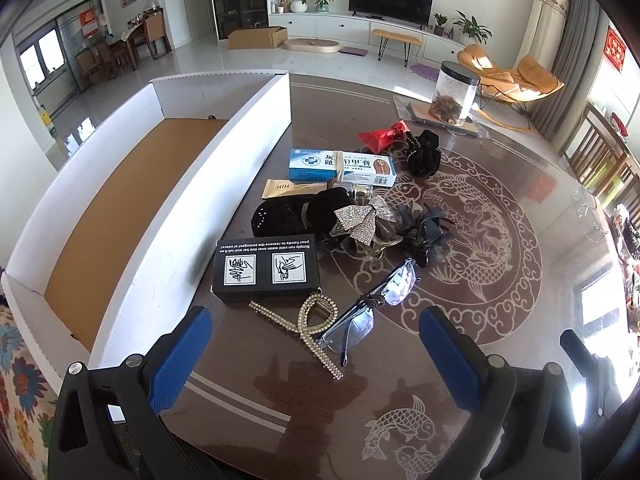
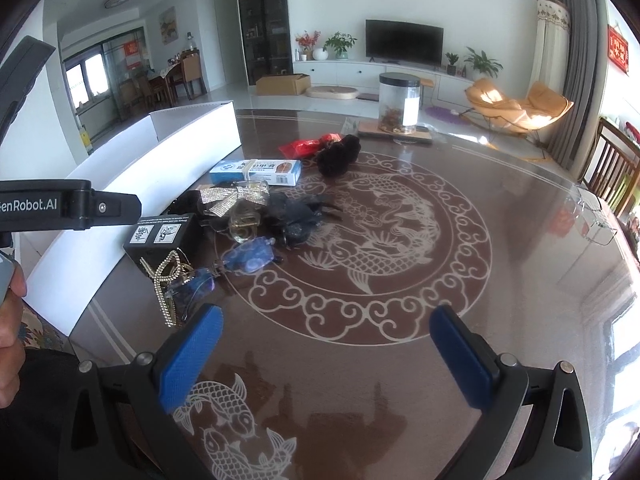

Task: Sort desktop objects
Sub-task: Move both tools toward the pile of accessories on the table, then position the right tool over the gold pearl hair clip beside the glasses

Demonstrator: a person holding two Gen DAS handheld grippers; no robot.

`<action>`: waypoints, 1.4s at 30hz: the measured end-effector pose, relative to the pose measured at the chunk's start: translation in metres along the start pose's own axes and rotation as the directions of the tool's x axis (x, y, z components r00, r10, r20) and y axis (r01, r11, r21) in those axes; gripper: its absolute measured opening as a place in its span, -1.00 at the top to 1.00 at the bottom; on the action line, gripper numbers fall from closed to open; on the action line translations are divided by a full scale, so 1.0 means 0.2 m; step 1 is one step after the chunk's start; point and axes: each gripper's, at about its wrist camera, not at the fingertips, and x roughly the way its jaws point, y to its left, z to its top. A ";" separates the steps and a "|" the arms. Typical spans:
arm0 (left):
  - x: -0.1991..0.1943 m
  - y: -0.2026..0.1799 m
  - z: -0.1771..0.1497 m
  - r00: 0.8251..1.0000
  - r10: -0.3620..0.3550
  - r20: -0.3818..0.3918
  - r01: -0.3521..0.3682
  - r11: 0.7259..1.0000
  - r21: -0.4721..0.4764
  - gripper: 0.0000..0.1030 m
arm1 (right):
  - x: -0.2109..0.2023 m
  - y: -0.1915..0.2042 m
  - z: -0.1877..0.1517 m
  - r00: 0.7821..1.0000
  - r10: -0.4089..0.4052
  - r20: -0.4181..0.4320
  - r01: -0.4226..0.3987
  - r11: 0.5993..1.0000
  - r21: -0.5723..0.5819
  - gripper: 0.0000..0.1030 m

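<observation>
A pile of small objects lies on the brown fish-patterned table (image 1: 500, 320): a black box (image 1: 266, 274), a pearl hair clip (image 1: 308, 326), clear glasses (image 1: 372, 308), a silver bow (image 1: 358, 220), a blue-white medicine box (image 1: 342, 166), a black scrunchie (image 1: 424, 152) and a red packet (image 1: 380, 136). A long white tray (image 1: 132, 208) with a brown floor stands at the left. My left gripper (image 1: 316, 360) is open, just short of the clip and glasses. My right gripper (image 2: 328, 360) is open over bare table, right of the pile (image 2: 248, 216).
A clear jar with a black lid (image 1: 454, 94) stands on a board at the far side of the table. Wire-frame glasses (image 2: 592, 216) lie at the right edge. Wooden chairs (image 1: 600, 160) stand to the right. The left gripper's body (image 2: 68, 204) shows in the right wrist view.
</observation>
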 end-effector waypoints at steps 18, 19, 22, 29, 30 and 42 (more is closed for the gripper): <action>-0.03 -0.03 -0.01 0.999 -0.035 0.023 0.034 0.999 0.027 -1.00 | 0.17 0.01 -0.09 0.992 0.024 -0.127 -0.022 1.000 0.022 -1.00; -0.03 -0.02 -0.01 0.999 -0.033 0.024 0.032 0.999 0.023 -1.00 | 0.17 0.01 -0.09 0.991 0.026 -0.128 -0.024 1.000 0.021 -1.00; -0.03 0.00 0.00 0.999 -0.016 0.030 0.016 1.000 0.007 -1.00 | 0.17 0.02 -0.08 0.991 0.034 -0.132 -0.032 0.999 0.018 -1.00; -0.10 0.03 0.00 0.992 0.051 0.114 -0.049 0.999 -0.019 -1.00 | 0.25 0.08 -0.04 0.988 0.091 -0.129 -0.093 0.996 -0.012 -1.00; -0.12 0.04 0.00 0.990 0.060 0.130 -0.057 0.998 -0.024 -1.00 | 0.28 0.10 -0.03 0.986 0.110 -0.128 -0.113 0.993 -0.017 -1.00; -0.17 0.13 0.03 0.980 0.079 0.184 -0.059 0.992 -0.109 -1.00 | 0.65 0.53 0.23 0.958 0.231 -0.171 -0.249 0.965 -0.087 -1.00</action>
